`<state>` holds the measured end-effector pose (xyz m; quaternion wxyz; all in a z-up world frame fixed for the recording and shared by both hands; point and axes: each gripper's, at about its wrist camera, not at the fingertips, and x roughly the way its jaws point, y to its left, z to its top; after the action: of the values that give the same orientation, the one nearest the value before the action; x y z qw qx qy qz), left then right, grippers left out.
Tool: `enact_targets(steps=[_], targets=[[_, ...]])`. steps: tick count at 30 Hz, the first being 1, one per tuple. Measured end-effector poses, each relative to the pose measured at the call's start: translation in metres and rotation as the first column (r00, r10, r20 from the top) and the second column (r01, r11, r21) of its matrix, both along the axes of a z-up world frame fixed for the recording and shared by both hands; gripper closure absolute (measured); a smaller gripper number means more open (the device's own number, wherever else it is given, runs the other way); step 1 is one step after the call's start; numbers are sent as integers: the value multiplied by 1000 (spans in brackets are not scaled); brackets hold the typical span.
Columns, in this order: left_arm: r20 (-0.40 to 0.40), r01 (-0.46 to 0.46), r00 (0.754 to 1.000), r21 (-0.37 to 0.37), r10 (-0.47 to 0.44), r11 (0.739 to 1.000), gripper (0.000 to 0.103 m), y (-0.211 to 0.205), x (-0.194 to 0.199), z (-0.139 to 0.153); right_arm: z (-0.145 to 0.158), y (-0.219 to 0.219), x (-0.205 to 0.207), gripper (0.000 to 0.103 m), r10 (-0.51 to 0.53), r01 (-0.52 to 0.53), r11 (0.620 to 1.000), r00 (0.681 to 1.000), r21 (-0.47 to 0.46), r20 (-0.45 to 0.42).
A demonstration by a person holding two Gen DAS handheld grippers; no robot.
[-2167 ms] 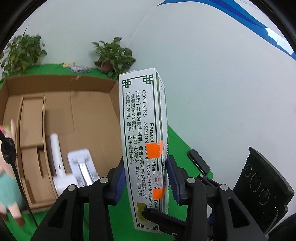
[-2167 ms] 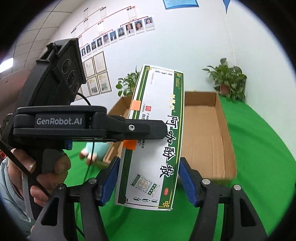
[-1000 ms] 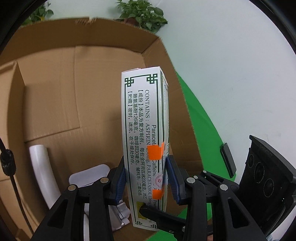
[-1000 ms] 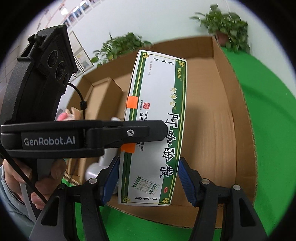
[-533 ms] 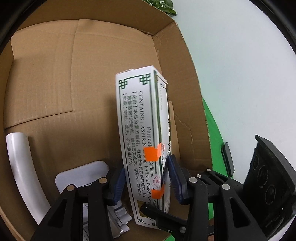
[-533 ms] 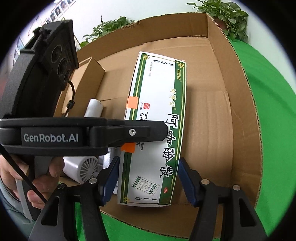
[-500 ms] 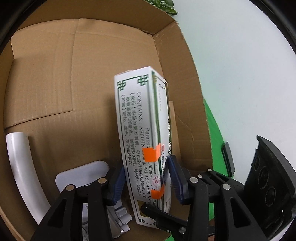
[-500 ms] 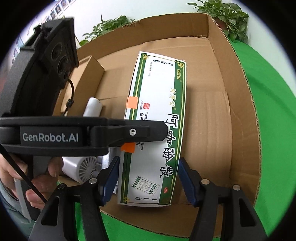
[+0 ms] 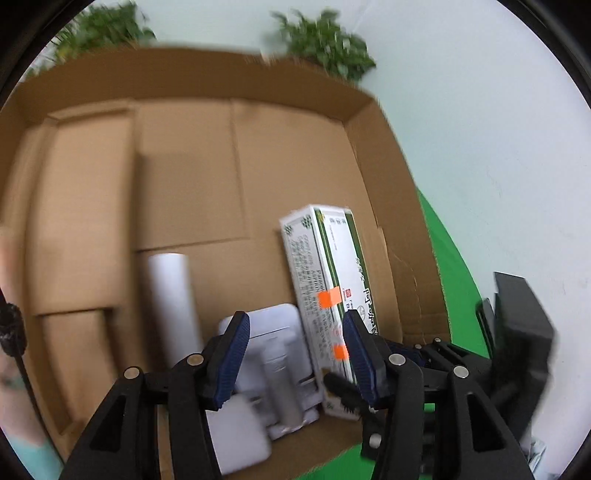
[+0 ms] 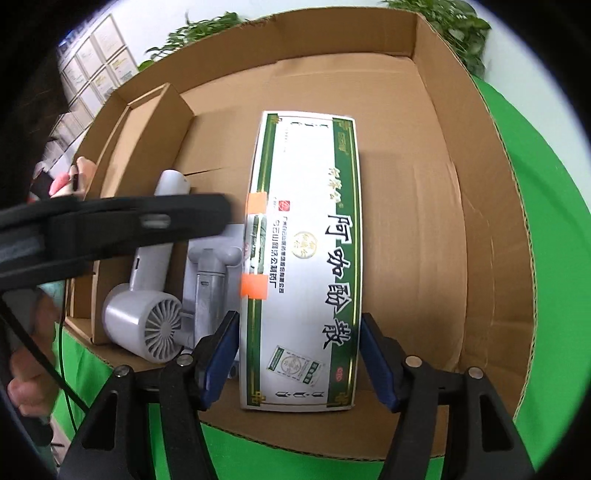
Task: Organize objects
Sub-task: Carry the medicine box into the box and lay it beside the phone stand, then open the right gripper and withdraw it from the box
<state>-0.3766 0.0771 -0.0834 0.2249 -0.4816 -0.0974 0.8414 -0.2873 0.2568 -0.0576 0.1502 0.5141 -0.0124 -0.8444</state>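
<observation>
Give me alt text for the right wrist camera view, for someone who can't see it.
A white and green medicine box lies flat in an open cardboard box, between the opening fingers of the right gripper. A white hair dryer lies left of it, and the left gripper's black finger reaches in from the left.

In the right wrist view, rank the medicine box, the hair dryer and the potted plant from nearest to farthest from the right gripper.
1. Medicine box: between the opening jaws of the right gripper, in the carton.
2. Hair dryer: left of it, in the carton.
3. Potted plant: beyond the carton's far right corner.
</observation>
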Motion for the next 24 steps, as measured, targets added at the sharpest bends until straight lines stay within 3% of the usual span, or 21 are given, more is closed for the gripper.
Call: enact_targets(steps=[4, 5, 6, 7, 9, 13, 14, 17, 20, 22, 24], targets=[[-139, -121, 984, -65, 111, 991, 40, -28, 49, 24, 7, 5, 13, 37, -15, 14, 1000, 999, -12, -41], [-173, -156, 975, -88, 139, 984, 34, -27, 51, 28, 12, 7, 20, 34, -26, 25, 1000, 997, -17, -77], [-216, -190, 963, -111, 163, 975, 32, -42, 55, 33, 17, 9, 27, 24, -34, 32, 999, 993, -24, -113], [-279, -235, 942, -145, 188, 961, 31, -46, 69, 38, 23, 10, 38, 18, -41, 35, 999, 986, -38, -162], [-367, -294, 906, -187, 211, 937, 22, -55, 94, 41, 31, 11, 57, 17, -48, 37, 998, 966, -46, -253], [-515, -384, 824, -201, 236, 901, 4, -71, 137, 49, 30, 5, 73, 1, -73, 63, 997, 913, -38, -401], [-544, -406, 804, -209, 239, 890, 1, -70, 151, 45, 26, 4, 77, 1, -90, 77, 996, 900, -47, -427], [-585, -444, 780, -271, 220, 854, 1, -57, 156, 21, 17, 7, 84, 1, -124, 110, 992, 875, -57, -468], [-577, -478, 782, -312, 236, 821, 1, -52, 153, -4, 15, -9, 90, 1, -126, 130, 991, 849, -29, -514], [-550, -490, 789, -293, 274, 821, 1, -58, 153, -18, 13, -18, 80, 1, -118, 128, 992, 860, -15, -496], [-560, -513, 772, -267, 302, 816, 1, -60, 151, -30, 10, -21, 82, 1, -113, 140, 990, 852, 15, -512]])
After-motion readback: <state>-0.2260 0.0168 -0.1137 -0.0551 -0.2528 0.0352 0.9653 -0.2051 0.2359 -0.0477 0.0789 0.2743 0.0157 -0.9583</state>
